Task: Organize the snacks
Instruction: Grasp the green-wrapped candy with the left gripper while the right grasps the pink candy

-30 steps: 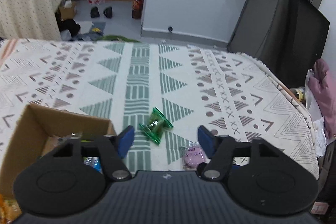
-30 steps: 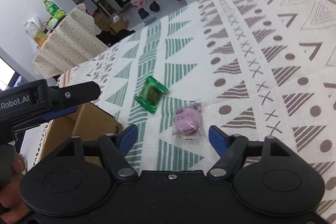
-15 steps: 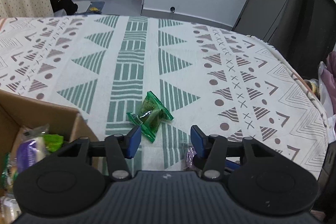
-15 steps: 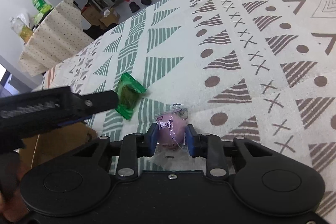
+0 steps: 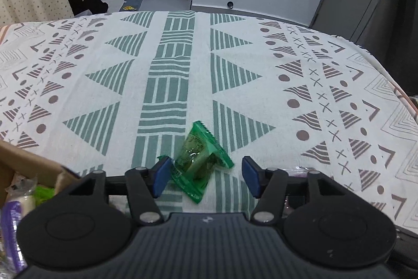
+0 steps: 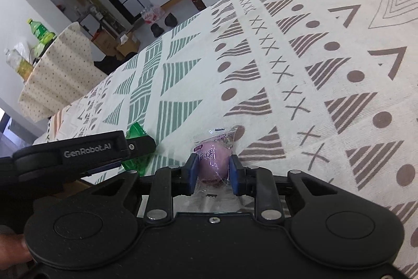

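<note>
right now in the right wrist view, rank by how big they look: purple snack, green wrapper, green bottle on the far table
1. purple snack, nearest the camera
2. green wrapper, half hidden by the left gripper, so unsure
3. green bottle, far off

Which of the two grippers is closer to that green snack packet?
Left. The left gripper is open with the green packet between its fingers. The right gripper sits off to the packet's right, shut on the purple snack.

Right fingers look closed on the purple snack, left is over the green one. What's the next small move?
Probably shut the left gripper: its fingers stand open on either side of the green packet, which lies flat on the tablecloth. The right gripper already pinches the purple snack, so it can wait.
</note>
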### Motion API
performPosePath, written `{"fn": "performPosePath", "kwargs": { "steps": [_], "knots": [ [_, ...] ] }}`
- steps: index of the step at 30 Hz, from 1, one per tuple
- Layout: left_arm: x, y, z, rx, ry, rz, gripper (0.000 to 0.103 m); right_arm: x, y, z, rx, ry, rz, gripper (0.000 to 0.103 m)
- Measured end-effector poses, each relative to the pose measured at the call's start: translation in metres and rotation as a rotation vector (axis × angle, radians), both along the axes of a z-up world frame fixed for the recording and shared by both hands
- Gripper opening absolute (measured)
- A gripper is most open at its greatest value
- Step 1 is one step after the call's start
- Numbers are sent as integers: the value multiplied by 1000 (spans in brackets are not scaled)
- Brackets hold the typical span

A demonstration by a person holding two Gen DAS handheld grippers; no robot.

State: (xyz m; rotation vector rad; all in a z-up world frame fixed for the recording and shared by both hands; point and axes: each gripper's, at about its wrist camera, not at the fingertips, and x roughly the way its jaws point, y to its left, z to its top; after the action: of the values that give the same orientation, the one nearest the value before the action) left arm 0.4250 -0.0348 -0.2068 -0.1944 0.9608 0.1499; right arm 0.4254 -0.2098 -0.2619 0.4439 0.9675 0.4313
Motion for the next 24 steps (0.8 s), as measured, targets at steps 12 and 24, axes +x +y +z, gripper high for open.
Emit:
{"fn": "performPosePath", "kwargs": {
  "steps": [12,24],
  "knots": [
    [6,1,-17,12,11,46,40,2,-5,-3,20,16,-10,26],
    [-15,-6,18,-3,-60,24,28,-1,-7,12,25,-15,-17,20]
  ]
}}
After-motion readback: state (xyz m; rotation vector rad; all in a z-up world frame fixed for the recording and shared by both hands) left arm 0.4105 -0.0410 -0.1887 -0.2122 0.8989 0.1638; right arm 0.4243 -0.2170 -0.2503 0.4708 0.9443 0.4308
